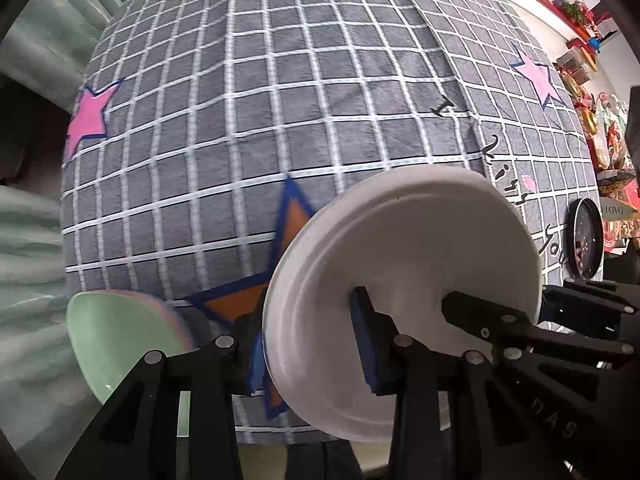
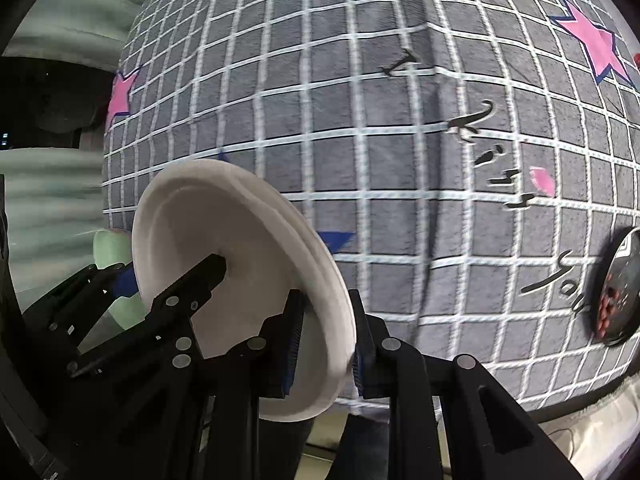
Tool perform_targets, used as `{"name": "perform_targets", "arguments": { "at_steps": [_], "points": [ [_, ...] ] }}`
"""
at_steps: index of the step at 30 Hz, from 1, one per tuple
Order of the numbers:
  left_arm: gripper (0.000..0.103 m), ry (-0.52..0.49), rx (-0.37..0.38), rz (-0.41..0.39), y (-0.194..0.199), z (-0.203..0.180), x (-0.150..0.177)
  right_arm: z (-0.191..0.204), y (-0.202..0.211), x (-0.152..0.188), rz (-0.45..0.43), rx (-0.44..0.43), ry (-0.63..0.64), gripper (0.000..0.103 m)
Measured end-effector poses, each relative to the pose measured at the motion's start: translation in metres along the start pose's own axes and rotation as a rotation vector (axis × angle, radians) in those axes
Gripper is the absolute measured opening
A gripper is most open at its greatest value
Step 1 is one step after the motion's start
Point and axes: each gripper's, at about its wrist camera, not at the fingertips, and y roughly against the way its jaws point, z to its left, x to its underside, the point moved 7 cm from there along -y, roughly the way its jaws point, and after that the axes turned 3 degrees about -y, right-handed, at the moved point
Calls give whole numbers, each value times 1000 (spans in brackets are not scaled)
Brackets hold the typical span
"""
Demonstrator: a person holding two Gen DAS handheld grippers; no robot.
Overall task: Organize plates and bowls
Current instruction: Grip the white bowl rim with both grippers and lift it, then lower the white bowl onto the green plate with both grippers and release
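Clamping one white plate (image 1: 404, 264), both grippers' fingers (image 2: 290, 344) nearly closed.

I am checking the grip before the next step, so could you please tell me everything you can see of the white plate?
The white plate is round and matte, like moulded paper pulp, with a raised rim and shallow well. It looks clean and empty. It is held tilted on edge above the checked cloth, apparently clear of it. The left gripper and the right gripper are each shut on its rim, on opposite sides.
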Motion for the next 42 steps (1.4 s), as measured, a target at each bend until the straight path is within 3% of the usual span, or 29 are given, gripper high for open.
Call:
{"name": "perform_targets", "arguments": {
  "at_steps": [11, 18, 25, 30, 37, 38, 40, 41, 42],
  "points": [
    [40, 62, 11, -24, 23, 56, 21, 55, 2, 8, -1, 22, 63, 24],
    [40, 158, -5, -46, 40, 133, 41, 105, -1, 8, -1, 17, 146, 24],
    [40, 276, -41, -13, 46, 206, 91, 164, -31, 23, 58, -1, 267, 24],
    [40, 331, -44, 27, 31, 226, 113, 185, -61, 32, 107, 7, 298, 24],
    [44, 321, -53, 41, 9, 235, 118, 196, -91, 26, 124, 54, 318, 25],
    [45, 324, -46, 38, 10, 236, 118, 196, -89, 27, 121, 49, 314, 28],
    [61, 331, -79, 25, 14, 243, 120, 200, -86, 20, 105, 65, 310, 35],
    [66, 335, -98, 14, 17, 248, 121, 195, -81, 16, 77, 139, 318, 55],
    [77, 342, -96, 3, 20, 253, 121, 190, -74, 11, 56, 175, 320, 80]
  ]
}}
